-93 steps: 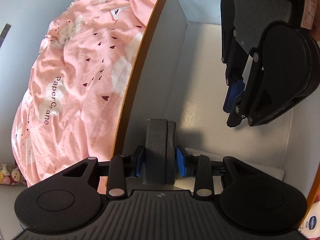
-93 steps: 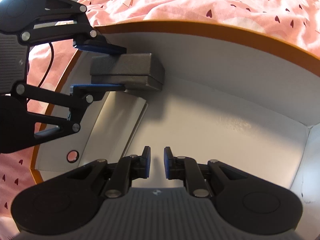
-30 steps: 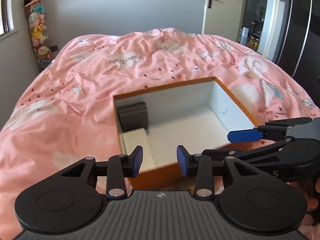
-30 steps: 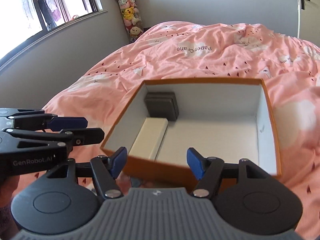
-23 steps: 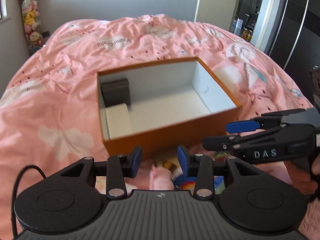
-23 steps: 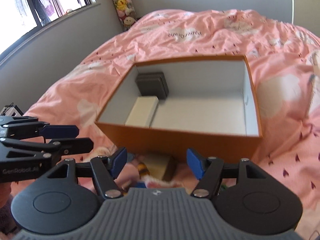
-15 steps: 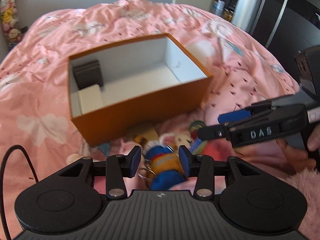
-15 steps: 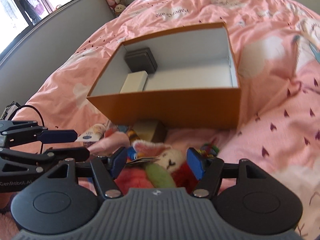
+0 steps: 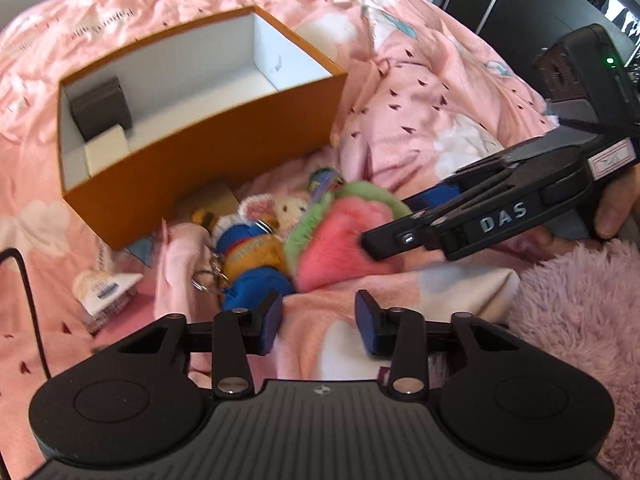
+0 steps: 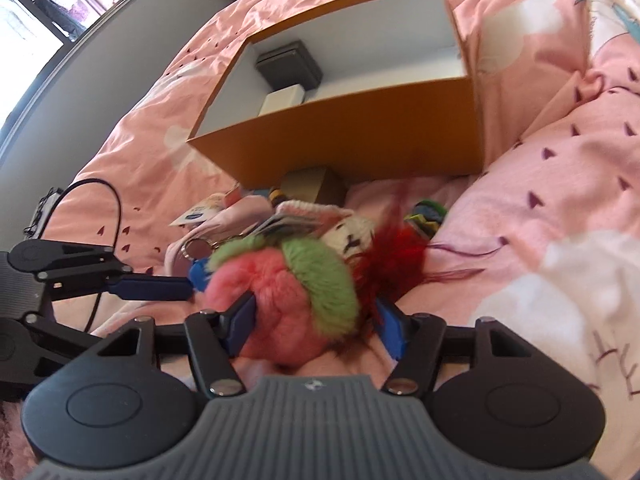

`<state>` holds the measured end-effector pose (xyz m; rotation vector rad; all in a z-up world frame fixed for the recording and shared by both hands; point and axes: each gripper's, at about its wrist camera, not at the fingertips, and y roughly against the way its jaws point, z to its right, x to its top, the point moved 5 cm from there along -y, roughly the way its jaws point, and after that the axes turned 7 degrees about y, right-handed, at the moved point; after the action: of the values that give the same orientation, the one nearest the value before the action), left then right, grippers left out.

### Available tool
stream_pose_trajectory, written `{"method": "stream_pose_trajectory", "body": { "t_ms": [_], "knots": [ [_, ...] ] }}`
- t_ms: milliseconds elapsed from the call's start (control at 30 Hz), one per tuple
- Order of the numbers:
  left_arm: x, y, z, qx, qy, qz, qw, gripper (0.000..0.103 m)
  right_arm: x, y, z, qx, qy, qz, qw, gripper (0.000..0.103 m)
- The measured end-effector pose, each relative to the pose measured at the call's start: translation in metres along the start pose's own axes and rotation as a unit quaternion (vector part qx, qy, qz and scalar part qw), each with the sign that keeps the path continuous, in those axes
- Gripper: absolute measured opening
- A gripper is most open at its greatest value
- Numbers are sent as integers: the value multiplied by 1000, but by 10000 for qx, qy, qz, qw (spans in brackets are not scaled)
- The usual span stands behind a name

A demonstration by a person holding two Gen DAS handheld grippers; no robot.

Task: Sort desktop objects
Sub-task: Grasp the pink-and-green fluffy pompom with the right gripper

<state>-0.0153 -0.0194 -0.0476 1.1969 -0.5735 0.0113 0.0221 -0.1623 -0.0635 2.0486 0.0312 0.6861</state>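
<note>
The pink and green plush [image 10: 288,292] lies on the pink bedcover [image 10: 560,184], just in front of the orange box [image 10: 360,148] and in the middle of a small heap of toys. The right gripper [image 10: 316,324] has its fingers wide, one on each side of the plush. The fur reaches both fingers, but I cannot tell whether they press it yet, so I judge it as not gripped. The left gripper [image 9: 318,318] is over bare bedcover, near the blue and orange doll [image 9: 252,264]; its fingers have just been closing a little, they stand about half open and nothing is between them.

The plush looks very light and soft, with long fur. It will squash much before the fingers hold firmly, so I think the fingers must close far and take it across the thick middle, not at the fur tips, which may slip out. It is not fragile. One risk: the red feathery tassel [image 10: 400,256] and the white plush [image 10: 352,236] touch it, and the doll's metal key ring [image 9: 202,280] is close, so a neighbour may come up together with it. In the box a dark case [image 10: 290,64] and a white block [image 10: 282,100] stand in the left corner; the rest of the floor is free.
</note>
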Motion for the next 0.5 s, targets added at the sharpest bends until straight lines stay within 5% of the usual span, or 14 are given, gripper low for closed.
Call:
{"method": "stream_pose_trajectory", "body": {
  "t_ms": [167, 300, 500],
  "knots": [
    [-7, -2, 4, -128, -157, -183, 9996, 39, -3, -19, -12, 77, 182, -248, 9995, 65],
    [-11, -5, 8, -180, -226, -276, 9992, 37, -2, -25, -15, 2, 257, -285, 9993, 45],
    [-3, 2, -1, -159, 65, -149, 9997, 38, -2, -20, -11, 34, 164, -145, 9998, 34]
  ]
}}
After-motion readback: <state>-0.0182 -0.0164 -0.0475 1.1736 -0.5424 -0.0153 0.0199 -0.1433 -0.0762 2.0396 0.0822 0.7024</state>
